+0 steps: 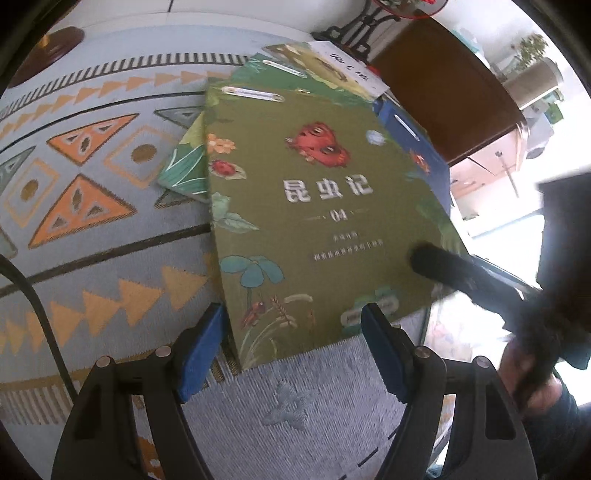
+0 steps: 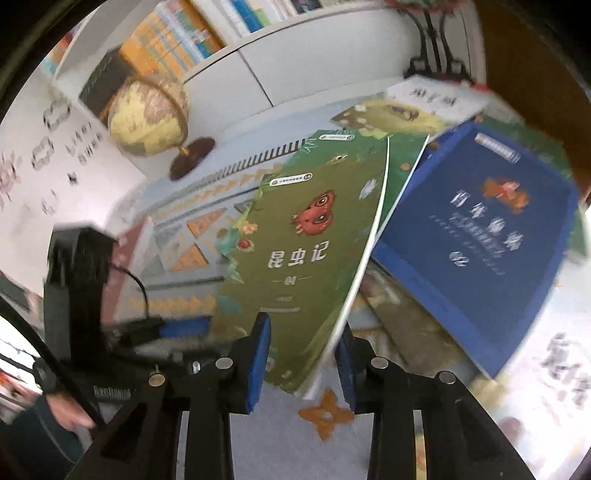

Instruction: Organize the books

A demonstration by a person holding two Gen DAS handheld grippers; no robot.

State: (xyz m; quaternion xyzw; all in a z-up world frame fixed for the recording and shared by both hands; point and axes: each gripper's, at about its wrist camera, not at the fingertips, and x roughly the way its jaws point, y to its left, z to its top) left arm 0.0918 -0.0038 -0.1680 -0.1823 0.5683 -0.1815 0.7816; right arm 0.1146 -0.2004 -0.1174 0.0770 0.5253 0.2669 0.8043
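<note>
An olive-green book point(image 1: 314, 221) with a red insect on its cover tops a loose pile on a patterned rug point(image 1: 92, 184). Its near corner lies between the blue pads of my left gripper point(image 1: 291, 350), which is open. My right gripper point(image 2: 303, 360) straddles the same green book point(image 2: 295, 236) at its lower right corner, one pad over the cover and one beside the white page edge, with a gap still showing. That edge is raised off a blue book point(image 2: 476, 236). In the left wrist view a blurred black right finger point(image 1: 443, 269) lies over the cover's right side.
More books fan out under the green one: a teal leafy one point(image 1: 184, 166), a white one point(image 1: 351, 70). A globe point(image 2: 147, 118) stands at the rug's far edge below a white bookshelf point(image 2: 184, 33). Brown wooden furniture point(image 1: 443, 85) borders the pile on the right.
</note>
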